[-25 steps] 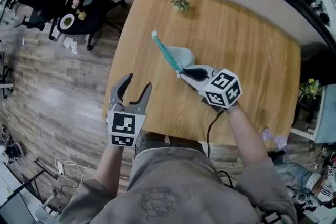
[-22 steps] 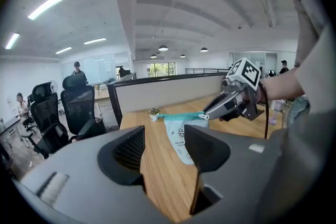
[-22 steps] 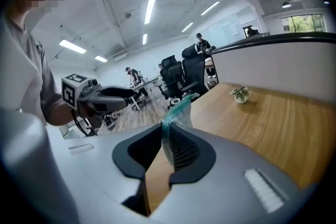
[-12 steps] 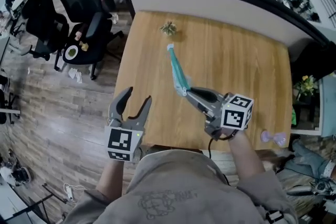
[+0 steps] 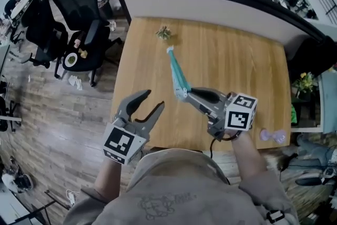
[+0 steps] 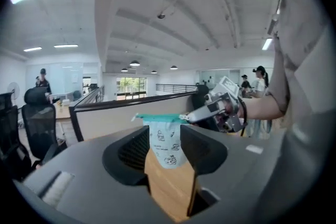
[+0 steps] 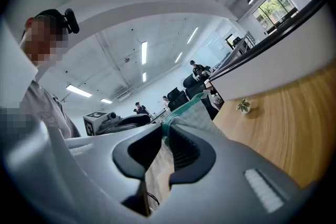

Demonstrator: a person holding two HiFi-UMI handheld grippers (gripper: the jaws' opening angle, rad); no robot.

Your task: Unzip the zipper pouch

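A: Status of the left gripper (image 5: 151,100)?
B: Jaws apart and closing, nothing gripped, near the table (image 5: 237,60) edge.
A: Zipper pouch (image 5: 178,74) location?
B: Upright over the table, zip edge uppermost, near end clamped in the right gripper (image 5: 185,93).

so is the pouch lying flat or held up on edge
Held upright on edge: the right gripper pinches one end of the zipper pouch, teal zipper edge on top, body hanging below.
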